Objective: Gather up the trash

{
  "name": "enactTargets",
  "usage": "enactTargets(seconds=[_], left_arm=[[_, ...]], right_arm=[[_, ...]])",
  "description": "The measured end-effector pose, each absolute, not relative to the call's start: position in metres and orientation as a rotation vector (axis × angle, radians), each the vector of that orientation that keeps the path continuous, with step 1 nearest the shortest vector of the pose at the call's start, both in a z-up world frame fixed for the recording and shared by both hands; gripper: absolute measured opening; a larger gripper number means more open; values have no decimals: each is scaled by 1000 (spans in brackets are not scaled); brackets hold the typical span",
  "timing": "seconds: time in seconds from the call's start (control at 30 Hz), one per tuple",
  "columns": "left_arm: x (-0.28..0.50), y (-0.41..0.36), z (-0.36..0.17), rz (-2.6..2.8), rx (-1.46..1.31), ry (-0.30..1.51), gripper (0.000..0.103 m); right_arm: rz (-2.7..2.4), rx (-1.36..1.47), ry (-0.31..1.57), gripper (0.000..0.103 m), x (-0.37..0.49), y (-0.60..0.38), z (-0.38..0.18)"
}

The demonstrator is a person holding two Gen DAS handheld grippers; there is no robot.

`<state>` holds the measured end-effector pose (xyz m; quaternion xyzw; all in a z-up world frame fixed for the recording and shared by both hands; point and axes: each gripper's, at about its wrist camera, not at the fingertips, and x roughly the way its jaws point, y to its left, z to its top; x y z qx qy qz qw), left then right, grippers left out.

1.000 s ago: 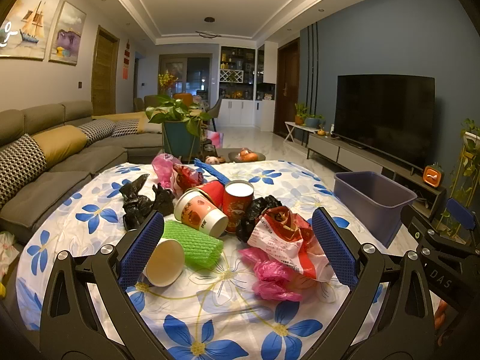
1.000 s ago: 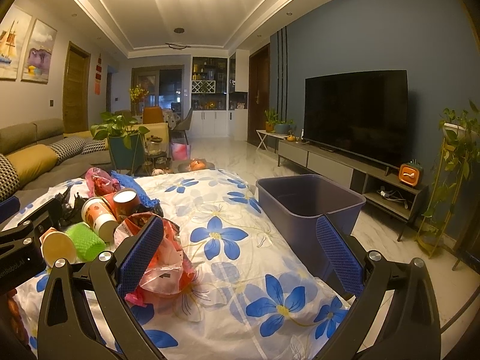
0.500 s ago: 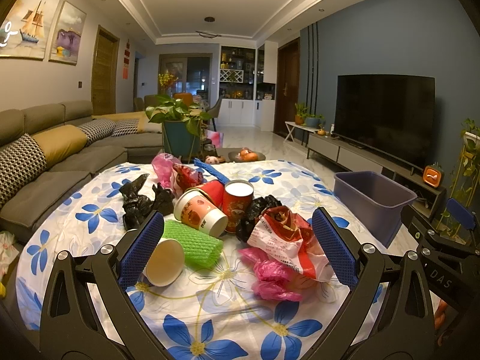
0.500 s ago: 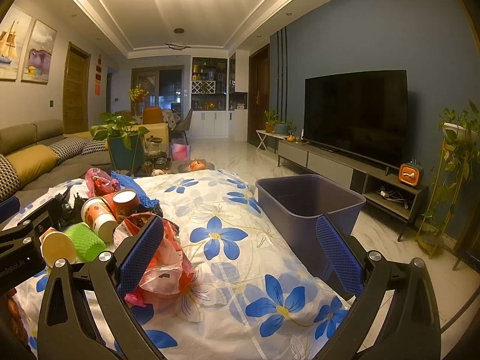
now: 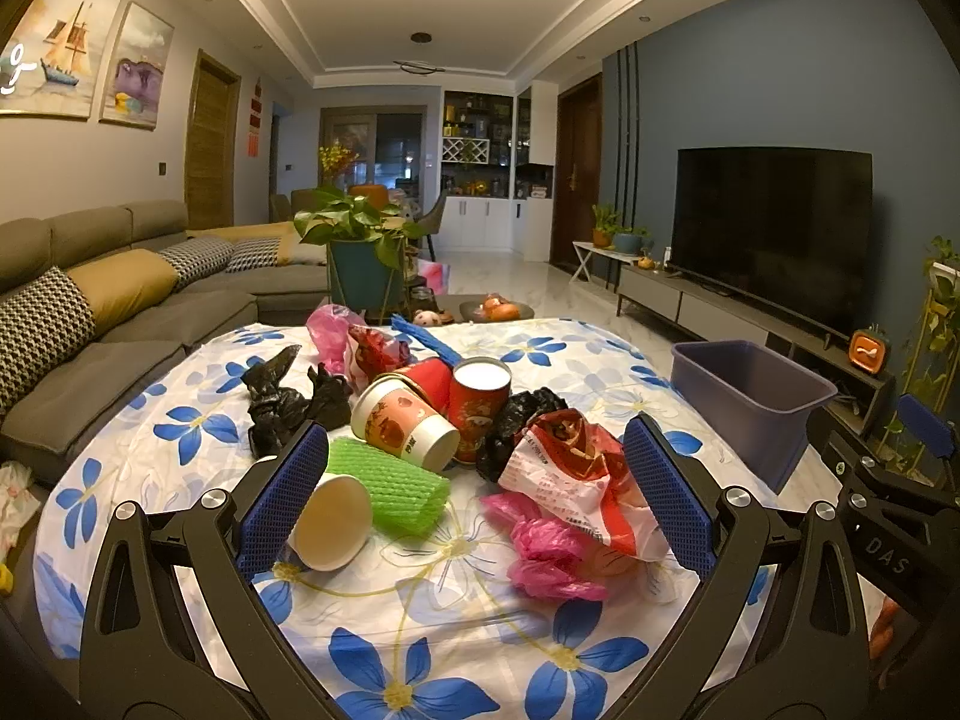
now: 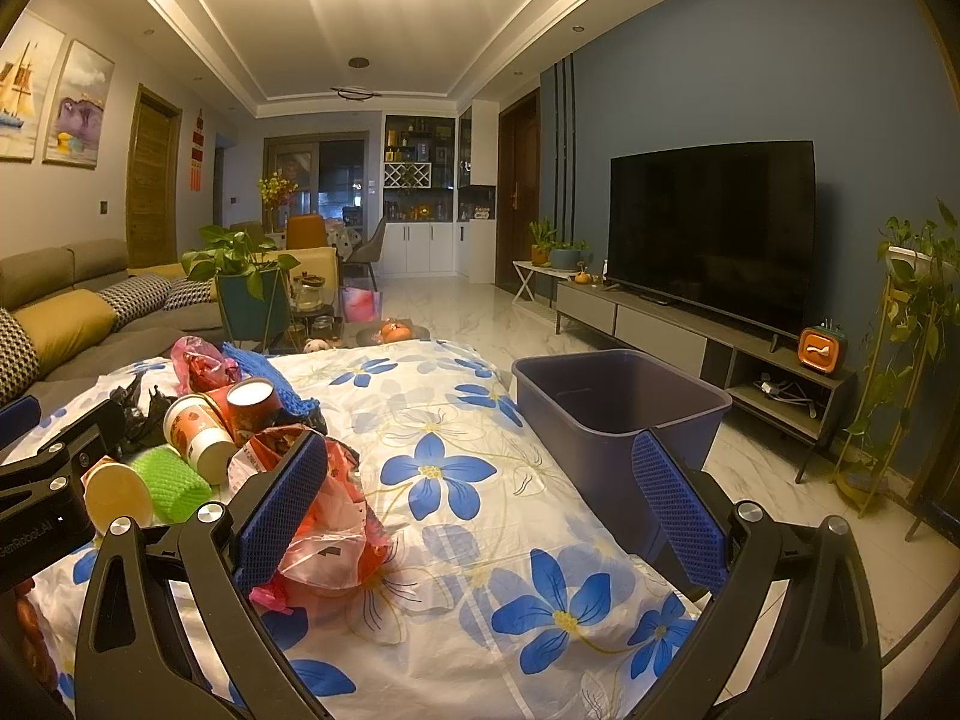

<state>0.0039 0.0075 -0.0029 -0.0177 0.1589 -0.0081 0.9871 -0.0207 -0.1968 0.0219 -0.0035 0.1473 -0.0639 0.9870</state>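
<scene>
A: What has changed for us in the last second?

B: Nothing we can see. Both views match the earlier ones, so no piece of trash has moved and the collecting has not begun

A: And our tongs?

B: The left tongs (image 5: 474, 498) are spread wide and empty, and so are the right tongs (image 6: 480, 507)

A: Where does the trash lie?

B: Heaped on the flowered tabletop (image 5: 420, 618). Ahead of the left tongs we see the white paper cup (image 5: 330, 522) lying on its side just by the left pad, with the green foam sleeve (image 5: 390, 480) behind it. The red-and-white plastic bag (image 5: 576, 474) sits by the right pad, over the pink bag (image 5: 549, 552). Farther back are the printed cup (image 5: 402, 429), the red can (image 5: 480, 405) and the black bags (image 5: 288, 402)

A: And the purple bin (image 6: 618, 414)?

B: It stands at the tabletop's right edge, apparently empty, between the pads of the right tongs in their view. We judge the bag nearest for a first grab
</scene>
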Motion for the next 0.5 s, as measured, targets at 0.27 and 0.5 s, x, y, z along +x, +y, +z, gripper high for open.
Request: enactTargets(seconds=[0.27,0.5], left_arm=[[4,7,-3,-16,-35,320,98],[4,8,-4,-15,-35,320,98]], right_arm=[[-128,-7,296,98,-21,-197,22],[-127,-7,295,98,-21,-197,21]])
